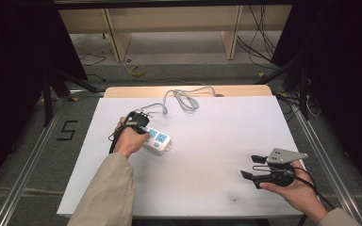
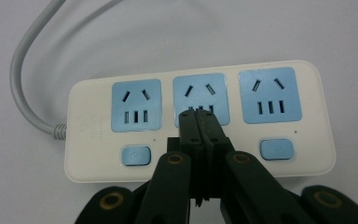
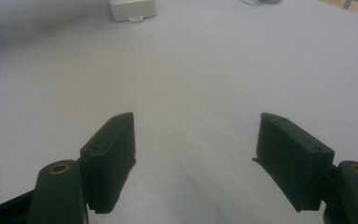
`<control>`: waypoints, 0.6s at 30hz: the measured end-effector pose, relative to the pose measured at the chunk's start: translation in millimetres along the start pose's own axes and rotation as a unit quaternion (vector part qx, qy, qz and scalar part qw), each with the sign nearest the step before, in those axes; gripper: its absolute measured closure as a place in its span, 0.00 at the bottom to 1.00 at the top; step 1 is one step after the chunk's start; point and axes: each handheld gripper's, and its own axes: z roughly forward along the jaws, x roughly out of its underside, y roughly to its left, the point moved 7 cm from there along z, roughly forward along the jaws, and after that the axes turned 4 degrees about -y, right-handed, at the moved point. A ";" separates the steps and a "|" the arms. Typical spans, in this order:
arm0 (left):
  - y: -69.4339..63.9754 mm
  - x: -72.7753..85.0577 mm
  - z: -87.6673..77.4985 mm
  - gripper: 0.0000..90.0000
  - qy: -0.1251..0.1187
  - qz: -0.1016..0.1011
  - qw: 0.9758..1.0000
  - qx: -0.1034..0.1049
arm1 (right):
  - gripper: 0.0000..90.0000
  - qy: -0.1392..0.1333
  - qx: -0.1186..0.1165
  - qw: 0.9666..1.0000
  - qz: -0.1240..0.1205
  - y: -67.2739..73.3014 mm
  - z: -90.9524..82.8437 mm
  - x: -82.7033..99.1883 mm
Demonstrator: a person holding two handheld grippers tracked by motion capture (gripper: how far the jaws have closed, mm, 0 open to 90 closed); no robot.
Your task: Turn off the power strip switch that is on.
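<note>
Overhead, closed left hand-held gripper (image 2: 199, 116) covers power strip's (image 2: 93, 154) middle socket (image 2: 199, 88).

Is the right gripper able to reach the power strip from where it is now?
Probably yes. The right gripper stands open, and only bare white table lies between it and the power strip. The left gripper already sits on the strip's middle.

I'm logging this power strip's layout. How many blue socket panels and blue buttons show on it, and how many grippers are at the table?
Blue socket panels on the power strip: 3
Blue buttons: 2
Grippers, left gripper and right gripper: 2
Total: 7
</note>
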 end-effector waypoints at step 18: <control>-2.8 -5.0 -22.3 0.75 -0.071 0.000 0.997 0.025 | 0.32 -0.001 0.002 1.000 0.002 -0.9 -0.4 0.1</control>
